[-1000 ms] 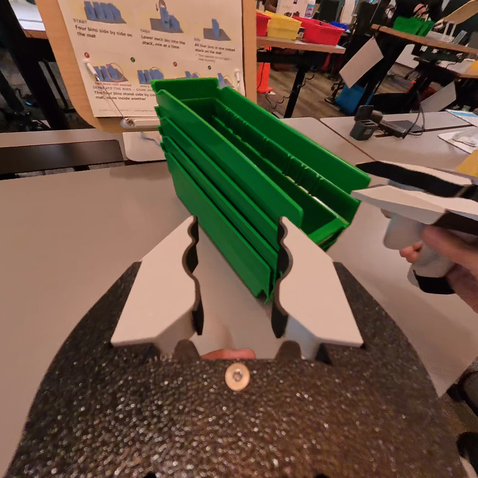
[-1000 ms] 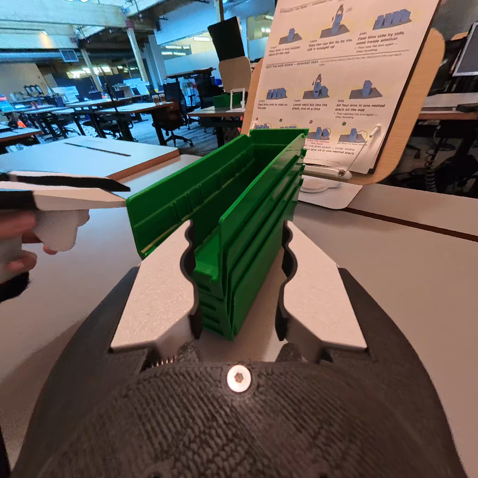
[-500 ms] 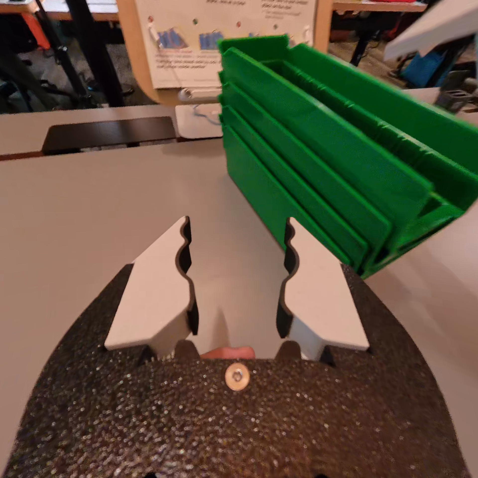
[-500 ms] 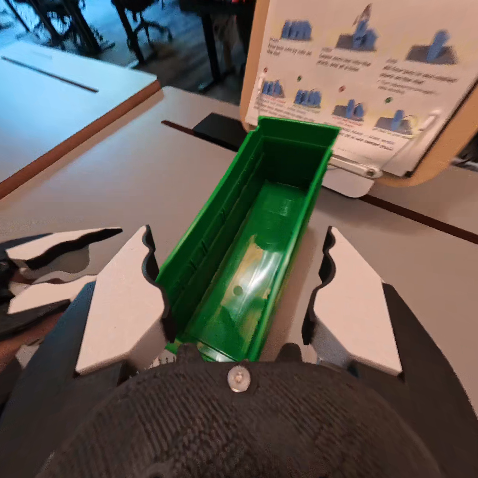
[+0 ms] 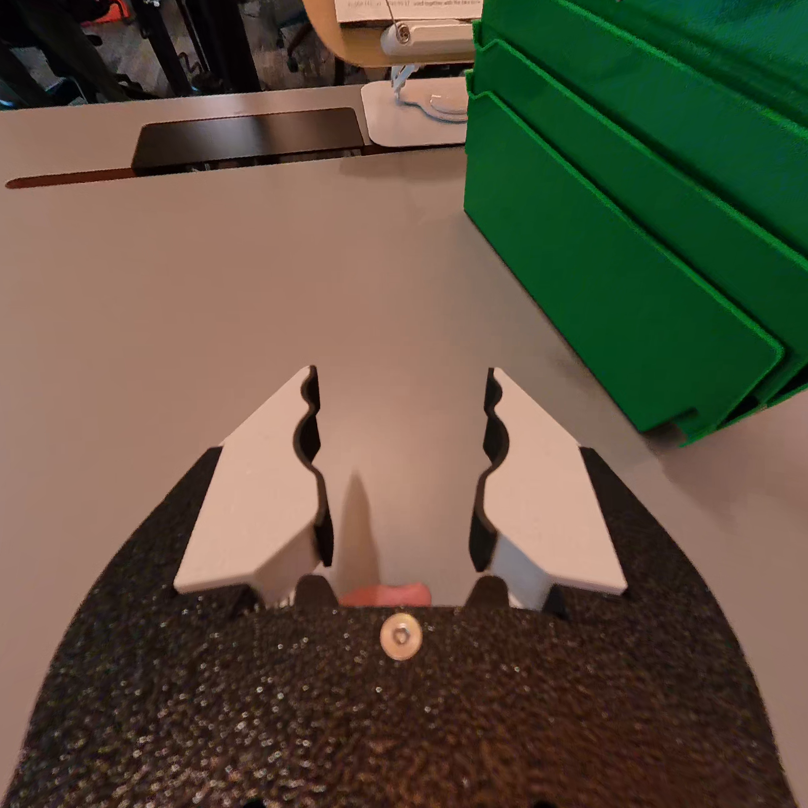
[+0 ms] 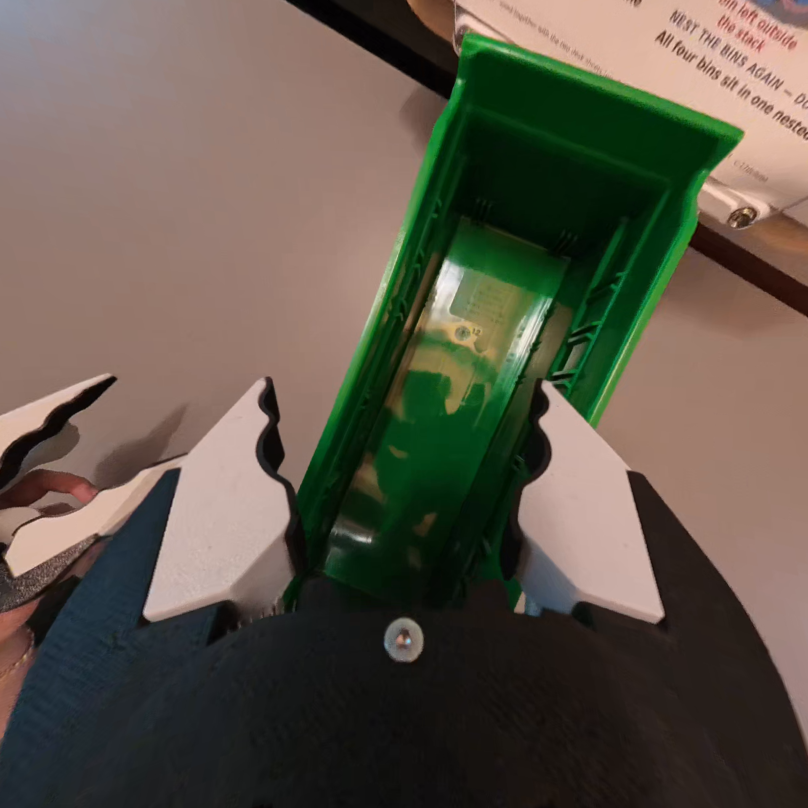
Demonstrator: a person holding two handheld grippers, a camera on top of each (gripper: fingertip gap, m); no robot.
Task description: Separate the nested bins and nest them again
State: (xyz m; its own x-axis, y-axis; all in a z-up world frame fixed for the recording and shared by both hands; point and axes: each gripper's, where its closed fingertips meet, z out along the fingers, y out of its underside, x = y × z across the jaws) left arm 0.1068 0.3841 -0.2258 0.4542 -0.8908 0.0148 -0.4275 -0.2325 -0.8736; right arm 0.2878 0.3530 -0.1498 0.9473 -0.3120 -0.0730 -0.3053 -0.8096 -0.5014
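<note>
A stack of nested green bins (image 5: 634, 262) stands on the grey table (image 5: 218, 284), at the right of the left wrist view; its layered side walls show and its top is cut off. My left gripper (image 5: 401, 371) is open and empty, low over bare table to the left of the stack. The right wrist view looks down into the top bin (image 6: 459, 350). My right gripper (image 6: 403, 382) is open wide and straddles that bin's near end, one finger outside each long wall, pads close against them. The left gripper (image 6: 87, 437) shows at that view's left edge.
An instruction sheet on a wooden board (image 6: 743, 65) stands just behind the bins' far end, on a white base (image 5: 415, 113). A black slot (image 5: 245, 135) lies in the table's far edge. A hand (image 6: 48, 489) holds the left gripper.
My left gripper has moved left and down, away from the stack. My right gripper has opened wide, risen over the stack, tipped downward, and come down around the top bin's near end.
</note>
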